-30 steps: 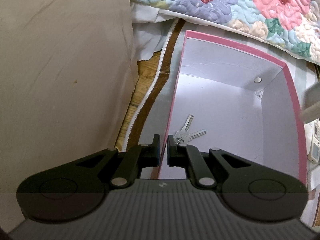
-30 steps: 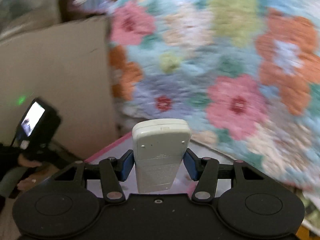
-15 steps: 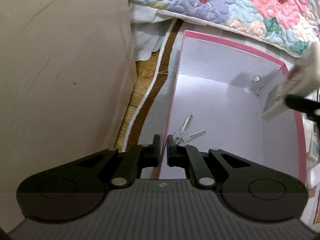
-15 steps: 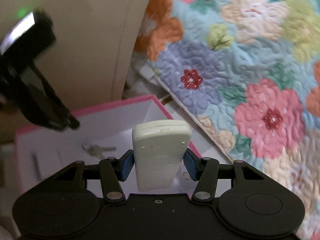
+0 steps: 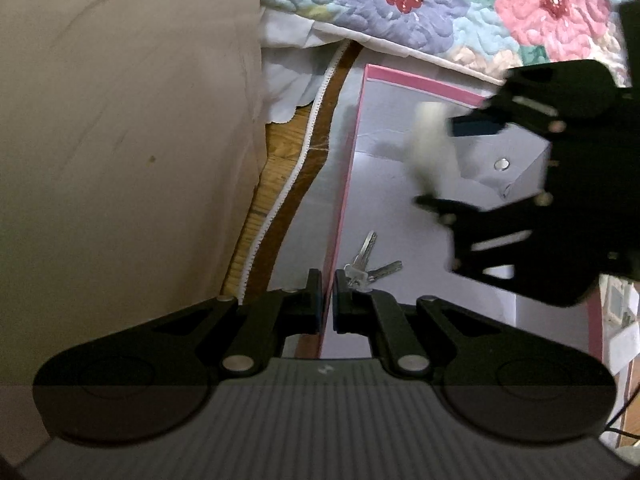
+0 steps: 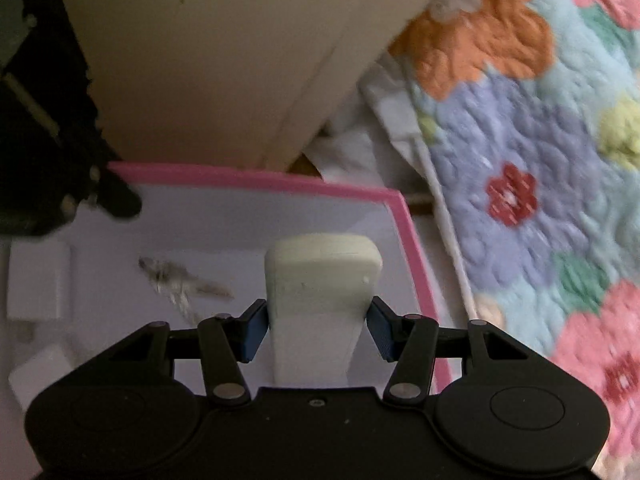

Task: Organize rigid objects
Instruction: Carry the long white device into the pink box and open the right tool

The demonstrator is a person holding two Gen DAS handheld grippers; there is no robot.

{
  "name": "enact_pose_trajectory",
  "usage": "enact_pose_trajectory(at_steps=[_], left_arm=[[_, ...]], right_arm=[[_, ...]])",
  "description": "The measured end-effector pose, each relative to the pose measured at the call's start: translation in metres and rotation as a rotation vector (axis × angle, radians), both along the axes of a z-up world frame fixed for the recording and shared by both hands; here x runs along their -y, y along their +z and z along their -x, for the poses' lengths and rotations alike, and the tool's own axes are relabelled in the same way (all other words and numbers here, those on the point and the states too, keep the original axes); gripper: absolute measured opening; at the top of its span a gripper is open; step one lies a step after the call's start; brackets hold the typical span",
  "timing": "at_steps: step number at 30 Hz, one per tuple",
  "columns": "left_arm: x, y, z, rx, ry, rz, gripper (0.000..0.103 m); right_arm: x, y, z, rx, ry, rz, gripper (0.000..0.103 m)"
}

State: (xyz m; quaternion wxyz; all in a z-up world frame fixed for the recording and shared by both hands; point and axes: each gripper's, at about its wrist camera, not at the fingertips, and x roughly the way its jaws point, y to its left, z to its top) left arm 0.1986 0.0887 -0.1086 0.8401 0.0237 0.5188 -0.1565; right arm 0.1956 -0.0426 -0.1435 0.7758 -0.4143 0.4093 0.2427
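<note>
The left tool (image 5: 327, 296) is pinched together on the near pink rim of the box (image 5: 348, 184), one finger outside the wall and one inside. The box is an open white tray with a pink edge; its left wall runs close alongside a strip of wooden floor (image 5: 276, 168) and a white-trimmed cloth hem (image 5: 316, 120), with a beige panel (image 5: 120, 140) rising just beyond. Its far rim sits almost under the edge of the floral quilt (image 5: 440, 12).

Inside, a small bunch of keys (image 5: 366, 266) lies near the left tool's corner, and most of the white floor around it is bare.

The right tool (image 6: 318, 320) is clamped on a cream remote control (image 6: 320, 280), blue pads (image 6: 254, 330) on both its sides, over the box interior near the right-hand pink rim (image 6: 416, 272). In the left wrist view it fills the box's right half, motion-blurred. Whether the remote touches the bottom is unclear.
</note>
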Motion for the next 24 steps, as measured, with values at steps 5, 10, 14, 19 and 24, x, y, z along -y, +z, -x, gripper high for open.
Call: enact_pose_trajectory(at_steps=[5, 10, 14, 19, 24], left_arm=[[0.0, -0.001, 0.0, 0.001, -0.004, 0.008, 0.004], [0.0, -0.001, -0.001, -0.001, -0.001, 0.012, 0.004], [0.0, -0.001, 0.0, 0.005, -0.002, 0.003, 0.004], [0.001, 0.0, 0.001, 0.009, -0.007, -0.004, 0.005], [0.001, 0.0, 0.001, 0.004, -0.004, -0.002, 0.005]], right_arm=[[-0.003, -0.013, -0.007, -0.002, 0.02, -0.047, 0.059], [-0.006, -0.036, -0.001, -0.002, 0.122, 0.095, 0.058], [-0.01, -0.048, 0.002, 0.036, 0.164, 0.133, 0.058], [-0.013, -0.062, 0.007, 0.12, 0.225, 0.259, 0.06], [0.012, -0.008, 0.02, 0.119, 0.043, 0.047, 0.062]])
